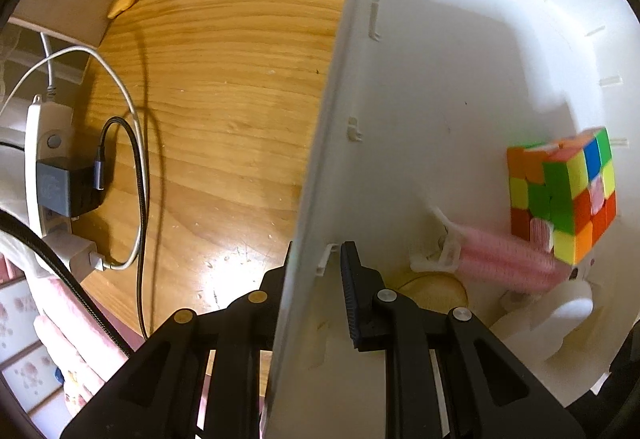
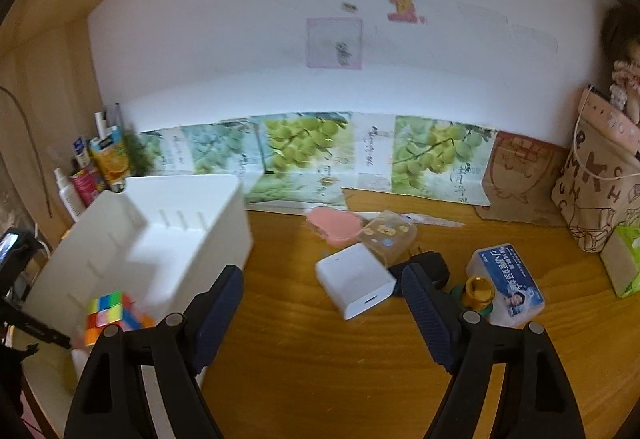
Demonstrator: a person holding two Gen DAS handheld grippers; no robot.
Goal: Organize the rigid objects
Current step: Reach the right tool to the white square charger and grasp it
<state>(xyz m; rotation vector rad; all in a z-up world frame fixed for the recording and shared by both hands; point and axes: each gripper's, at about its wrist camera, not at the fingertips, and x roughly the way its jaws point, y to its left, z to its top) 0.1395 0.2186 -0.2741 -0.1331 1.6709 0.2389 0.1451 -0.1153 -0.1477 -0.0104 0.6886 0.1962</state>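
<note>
A: Right gripper (image 2: pixel 322 313) first: jaws wide, nothing between them, bare wood table (image 2: pixel 320 379) under the gap.

B: Nearest candidate?

A: White charger block (image 2: pixel 354 285), just ahead, sitting almost inside the line of the gap, slightly toward the right finger. Lies flat, long axis skewed diagonal to the jaws (a wrist roll looks needed, my read). Black plug (image 2: pixel 424 267) touches its far-right side.

B: Beyond that?

A: Gold cap (image 2: pixel 478 291) and blue-label box (image 2: pixel 506 285) off to the right, clear yellow case (image 2: pixel 386 239) and pink piece (image 2: pixel 334 225) further back.

B: Left side?

A: Left gripper (image 1: pixel 316 267) pinched on the white bin (image 1: pixel 320 159) wall, one finger inside, one outside. Cube (image 1: pixel 560 191) already in the bin, alongside a blurred pink thing.

B: So bin lies which way?

A: Left of the right gripper, close beside it. Right hand is the free one and nearer the loose items.
</note>
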